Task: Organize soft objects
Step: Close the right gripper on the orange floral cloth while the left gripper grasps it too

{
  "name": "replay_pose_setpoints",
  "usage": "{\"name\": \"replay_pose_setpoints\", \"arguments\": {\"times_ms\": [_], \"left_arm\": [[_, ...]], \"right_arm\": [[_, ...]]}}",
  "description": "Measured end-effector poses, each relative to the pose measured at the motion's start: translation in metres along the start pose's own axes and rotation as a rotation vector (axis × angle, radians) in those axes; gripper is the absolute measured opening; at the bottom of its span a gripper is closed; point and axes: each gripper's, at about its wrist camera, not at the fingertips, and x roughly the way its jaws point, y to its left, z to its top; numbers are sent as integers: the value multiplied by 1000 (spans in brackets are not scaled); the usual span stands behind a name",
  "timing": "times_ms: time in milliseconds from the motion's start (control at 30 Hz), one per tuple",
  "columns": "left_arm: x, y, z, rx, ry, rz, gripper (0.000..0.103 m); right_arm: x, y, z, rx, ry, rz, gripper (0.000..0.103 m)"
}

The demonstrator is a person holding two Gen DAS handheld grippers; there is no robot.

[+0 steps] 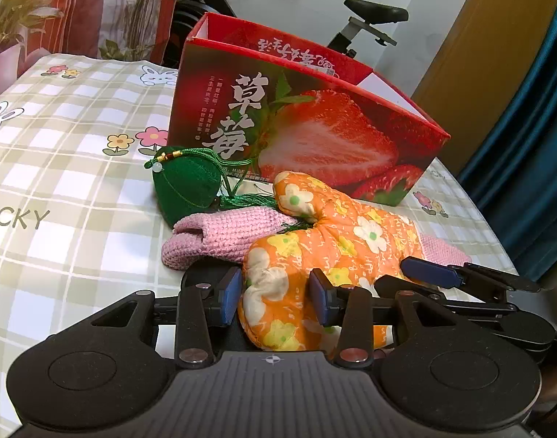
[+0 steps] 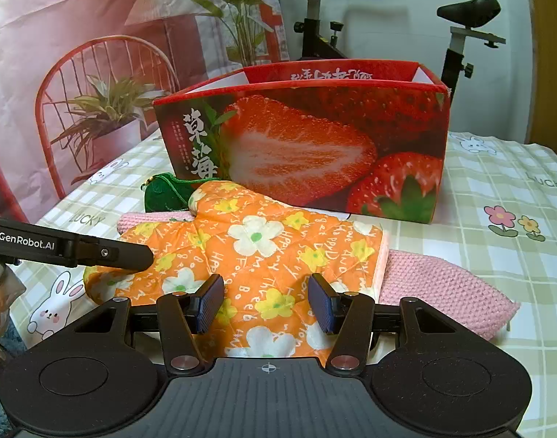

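A home room is suggested by a table covered in a bunny-print checked cloth, with an exercise bike placed behind it.

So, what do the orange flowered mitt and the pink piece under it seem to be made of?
Orange flowered mitt: printed woven cloth, probably cotton, matte and padded; quilting seams and puffy edges show. Pink piece: knitted or crocheted yarn, matte; rows of loops are visible.

Exercise bike behind checked tablecloth.

mitt on knit piece, box behind
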Motion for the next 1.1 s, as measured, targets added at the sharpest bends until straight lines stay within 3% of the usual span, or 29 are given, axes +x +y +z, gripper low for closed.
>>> {"name": "replay_pose_setpoints", "arguments": {"times_ms": [267, 633, 967, 1100], "left_arm": [[0, 0, 1, -7, 4, -3, 44], [0, 0, 1, -8, 6, -5, 44], [1, 0, 1, 1, 7, -2, 44], [1, 0, 1, 5, 8, -1, 44]], "right_arm": [[-4, -2, 3, 38, 0, -7, 50], [-12, -26, 3, 165, -35, -135, 61], [-4, -33, -6, 246, 11, -96, 65], [-6, -29, -4, 229, 7, -76, 61]]}}
